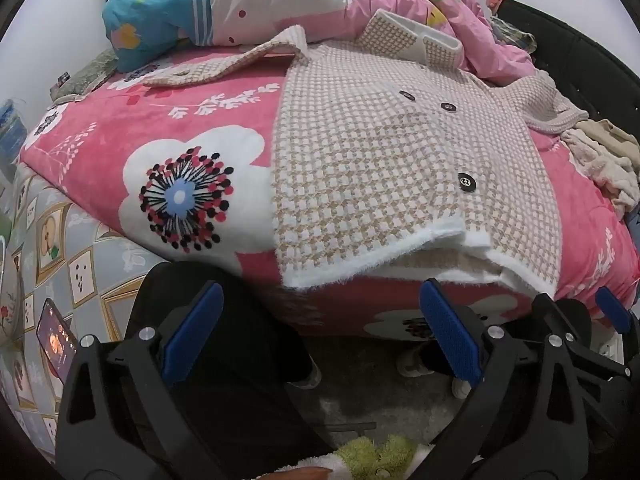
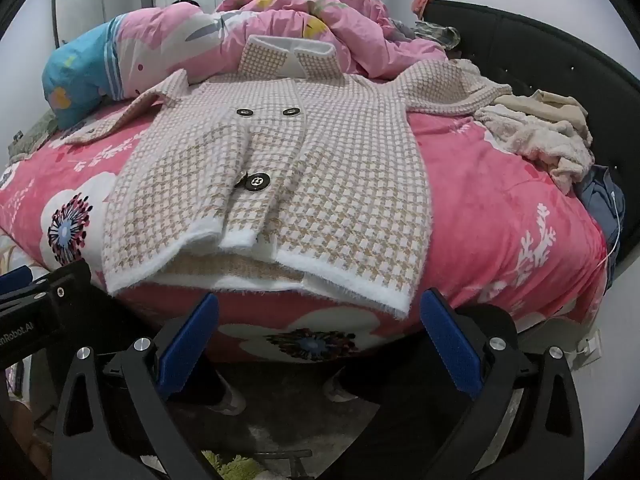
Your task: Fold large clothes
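Note:
A beige and white houndstooth coat point(image 1: 384, 160) point(image 2: 288, 184) with black buttons lies spread flat, front up, on the pink flowered bed cover point(image 1: 192, 120) point(image 2: 500, 208). Its white hem hangs at the near edge of the bed, and both sleeves stretch out sideways. My left gripper point(image 1: 320, 332) is open in front of and below the hem, with nothing between its blue pads. My right gripper point(image 2: 320, 336) is open too, just under the hem's near edge and not touching it. The right gripper's body point(image 1: 580, 340) shows in the left wrist view at the lower right.
A bunched pink and blue quilt point(image 1: 260, 4) point(image 2: 240, 40) lies at the back of the bed. A pile of cream clothes point(image 1: 604, 164) point(image 2: 536, 136) sits at the right by the black headboard point(image 2: 560, 52). A phone point(image 1: 56, 340) lies on the patterned sheet at the left. A person's dark trouser legs point(image 1: 240, 360) and shoes stand on the floor.

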